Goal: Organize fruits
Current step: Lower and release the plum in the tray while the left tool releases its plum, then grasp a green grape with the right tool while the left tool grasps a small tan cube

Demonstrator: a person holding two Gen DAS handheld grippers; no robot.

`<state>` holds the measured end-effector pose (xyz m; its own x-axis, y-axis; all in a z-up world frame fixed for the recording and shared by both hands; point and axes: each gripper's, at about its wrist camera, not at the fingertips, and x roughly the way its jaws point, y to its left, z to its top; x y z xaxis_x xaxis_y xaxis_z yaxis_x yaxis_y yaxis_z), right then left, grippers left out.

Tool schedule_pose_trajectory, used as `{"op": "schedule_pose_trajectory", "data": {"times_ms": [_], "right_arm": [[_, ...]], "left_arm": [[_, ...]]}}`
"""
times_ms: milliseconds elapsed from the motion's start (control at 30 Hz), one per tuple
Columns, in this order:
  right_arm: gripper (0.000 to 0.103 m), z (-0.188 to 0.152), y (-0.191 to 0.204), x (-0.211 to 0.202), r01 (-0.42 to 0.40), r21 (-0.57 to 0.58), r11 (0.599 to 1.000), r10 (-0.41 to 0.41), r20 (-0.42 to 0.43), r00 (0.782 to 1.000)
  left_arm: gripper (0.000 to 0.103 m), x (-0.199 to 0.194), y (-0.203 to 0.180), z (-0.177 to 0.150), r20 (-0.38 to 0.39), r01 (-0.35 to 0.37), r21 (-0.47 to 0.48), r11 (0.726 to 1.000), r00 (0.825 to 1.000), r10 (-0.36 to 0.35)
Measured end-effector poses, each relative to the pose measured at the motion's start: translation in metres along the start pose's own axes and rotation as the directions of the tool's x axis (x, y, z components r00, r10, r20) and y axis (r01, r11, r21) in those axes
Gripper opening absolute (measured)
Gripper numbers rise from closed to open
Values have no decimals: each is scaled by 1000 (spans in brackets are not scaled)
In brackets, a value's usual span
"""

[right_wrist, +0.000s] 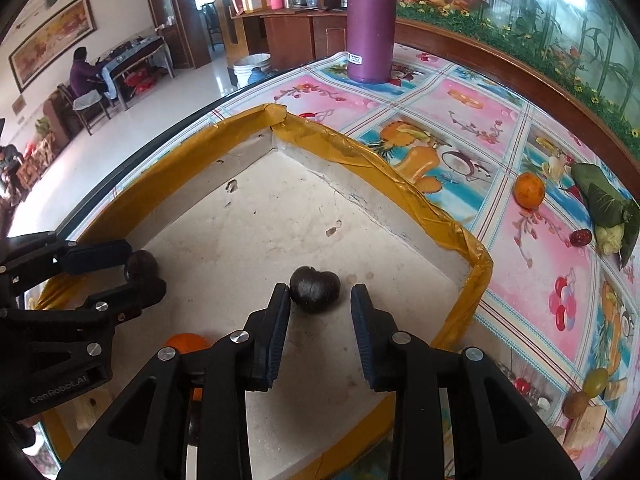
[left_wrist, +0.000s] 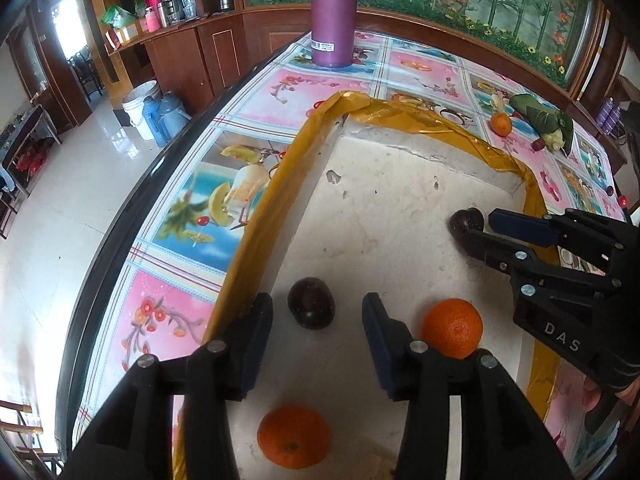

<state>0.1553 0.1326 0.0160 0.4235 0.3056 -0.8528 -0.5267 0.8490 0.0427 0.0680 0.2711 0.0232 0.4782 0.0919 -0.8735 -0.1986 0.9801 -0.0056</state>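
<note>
Through my left wrist camera, my left gripper (left_wrist: 316, 316) fills the bottom of the frame, jaws spread wide and holding nothing. A dark plum (left_wrist: 311, 308) lies on the tray floor in the gap just ahead of the fingertips, free of both pads. One orange (left_wrist: 453, 328) sits right of my right-hand finger, close enough that a sideways drift would knock it rolling. Another orange (left_wrist: 294, 442) lies at bottom centre, under my linkage, where I could press on it if I dip. At right of frame my right gripper (left_wrist: 480, 228) reaches in toward a second dark plum (left_wrist: 466, 220). The tray (left_wrist: 276, 184) has a low wall wrapped in yellow tape at centre left; a fruit nudged hard could roll up against it.

Through my right wrist camera, my right gripper (right_wrist: 320, 292) is open at bottom centre, empty, with that plum (right_wrist: 315, 289) between the tips; it looks to touch the left pad, though the fisheye makes that hard to settle. If one pad pushes first when I close, the round fruit may squirt forward. At left of frame my other gripper crowds the tray, so the two could collide. A loose orange (right_wrist: 529, 190) and a small red fruit (right_wrist: 580, 237) wait on the tablecloth (right_wrist: 520, 248) at right, beside a leaf-wrapped bundle (right_wrist: 604, 204).
</note>
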Motion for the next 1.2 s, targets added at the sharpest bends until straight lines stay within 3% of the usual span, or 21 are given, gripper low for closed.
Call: {"op": "schedule_pose_trajectory", "data": {"times_ms": [133,367,633,733,800,900,1200], "right_arm": [[30,-6,6,-21,6,-9,1000,-6,29,1000],[30,-27,14,-57,-3,24,1000,2,56,998],[34,-64,10,-92,32,112,993,-41,77,996],[39,-82,9,-105,35,139,990,-47,81,996],[48,-93,8,-114,53,149,987,-66,87,994],[54,-109,6,-126,72,168,983,-91,106,990],[56,-144,-19,-157,109,256,961,-142,113,983]], "left_arm": [[50,-12,9,-11,15,20,-46,999,1000,-19],[58,-46,14,-37,98,-17,-72,997,995,24],[76,-87,-4,-59,220,-46,-24,999,974,50],[81,-98,-14,-66,258,-57,-6,998,964,57],[83,-103,-22,-68,278,-62,10,998,959,56],[84,-107,-36,-70,293,-55,39,998,955,42],[86,-114,-87,-78,293,-6,128,992,956,-32]]}}
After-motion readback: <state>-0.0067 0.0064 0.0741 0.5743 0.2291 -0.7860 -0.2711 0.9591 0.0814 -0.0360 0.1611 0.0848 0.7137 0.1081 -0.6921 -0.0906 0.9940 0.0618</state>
